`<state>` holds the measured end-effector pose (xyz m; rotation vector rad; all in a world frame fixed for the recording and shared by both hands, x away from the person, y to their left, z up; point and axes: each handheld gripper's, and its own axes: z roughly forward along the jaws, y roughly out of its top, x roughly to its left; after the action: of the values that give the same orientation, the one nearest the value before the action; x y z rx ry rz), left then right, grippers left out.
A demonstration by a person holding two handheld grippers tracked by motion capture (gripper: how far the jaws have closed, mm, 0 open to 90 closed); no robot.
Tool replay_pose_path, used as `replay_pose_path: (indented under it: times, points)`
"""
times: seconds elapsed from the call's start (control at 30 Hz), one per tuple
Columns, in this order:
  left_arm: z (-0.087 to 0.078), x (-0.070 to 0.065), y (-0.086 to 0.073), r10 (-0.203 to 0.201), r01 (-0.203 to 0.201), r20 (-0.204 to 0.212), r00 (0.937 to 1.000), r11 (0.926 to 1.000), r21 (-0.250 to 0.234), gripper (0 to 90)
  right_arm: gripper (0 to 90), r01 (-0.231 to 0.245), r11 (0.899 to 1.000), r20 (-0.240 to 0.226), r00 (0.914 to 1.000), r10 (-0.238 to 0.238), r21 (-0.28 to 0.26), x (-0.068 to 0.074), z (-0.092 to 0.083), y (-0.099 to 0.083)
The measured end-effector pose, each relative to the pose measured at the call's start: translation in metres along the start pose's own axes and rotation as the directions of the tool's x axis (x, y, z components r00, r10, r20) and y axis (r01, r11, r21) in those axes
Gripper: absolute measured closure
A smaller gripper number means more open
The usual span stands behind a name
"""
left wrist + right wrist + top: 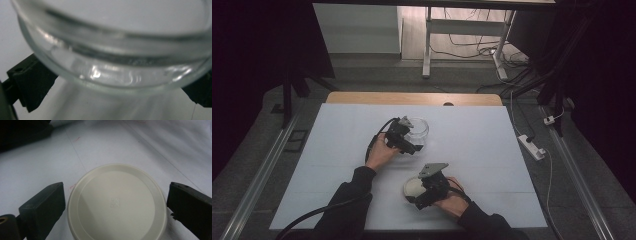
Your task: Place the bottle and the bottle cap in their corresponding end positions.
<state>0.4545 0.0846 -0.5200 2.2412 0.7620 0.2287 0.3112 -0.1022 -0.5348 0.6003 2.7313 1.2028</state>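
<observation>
Glass first — a clear jar point(417, 131) stands on the white table point(492, 150), left of the middle, and the left gripper point(411, 143) has a black jaw on each side of its rim. The jaws look pressed to the glass, holding it. Nearer the person, to the right, a round white lid point(117, 202) lies flat between the right gripper's point(116, 201) spread jaws — small gaps show on both sides.

Jar and lid: partly seen

Jar point(120, 57) blurred, cut by frame top and sides; lid point(116, 203) cut at bottom edge; in high view, right gripper point(426, 192) covers part of lid.
</observation>
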Motion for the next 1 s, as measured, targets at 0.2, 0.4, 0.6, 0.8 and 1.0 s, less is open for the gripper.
replay_pose_path:
  times: [0.2,0.4,0.6,0.8,1.0]
  points:
    - [-0.004,0.0,-0.006,-0.005,0.005,0.012,0.9999,0.9999,0.012,0.0,1.4,-0.015,1.0,-0.014,0.9998,0.014,-0.011,-0.001,-0.005,0.001]
    - [-0.01,0.0,-0.013,-0.014,0.014,0.019,0.9997,0.9997,0.02,0.0,1.1,-0.019,1.0,-0.016,0.9997,0.019,-0.019,-0.002,-0.011,0.002]
    - [-0.018,-0.003,-0.02,-0.024,0.024,0.025,0.9994,0.9994,0.026,0.0,1.0,-0.031,0.999,-0.008,0.9995,0.031,-0.029,-0.004,-0.017,0.002]
    - [-0.026,-0.007,-0.027,-0.035,0.034,0.037,0.9987,0.999,0.03,0.0,1.0,-0.031,0.999,0.014,0.9994,0.031,-0.029,-0.007,-0.024,0.002]
    - [-0.036,-0.012,-0.036,-0.054,0.053,0.059,0.9968,0.9982,0.027,0.0,0.6,-0.046,0.998,0.037,0.9982,0.048,-0.032,-0.012,-0.029,0.001]
